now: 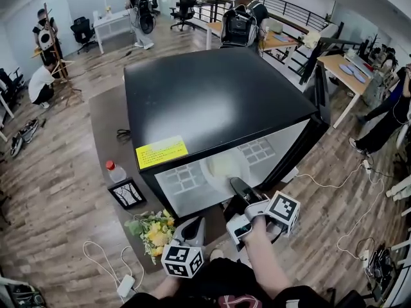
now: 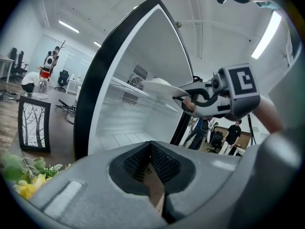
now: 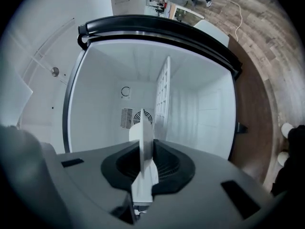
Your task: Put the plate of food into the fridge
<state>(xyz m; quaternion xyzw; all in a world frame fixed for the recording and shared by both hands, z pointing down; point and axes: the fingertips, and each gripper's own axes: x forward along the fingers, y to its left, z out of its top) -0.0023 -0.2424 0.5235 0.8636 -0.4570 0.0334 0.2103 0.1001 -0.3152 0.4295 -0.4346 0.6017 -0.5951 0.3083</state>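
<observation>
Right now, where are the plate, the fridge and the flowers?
plate [image 1: 221, 167]: head view, on its pale middle.
fridge [image 1: 212, 98]: head view, on its black top panel.
flowers [image 1: 156, 231]: head view, on the yellow blooms of the bunch.

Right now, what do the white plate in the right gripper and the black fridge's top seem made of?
The thin white plate looks like ceramic or hard plastic: smooth, rigid, even edge. The black fridge top looks like glossy painted metal or plastic: it reflects pale light.
</observation>
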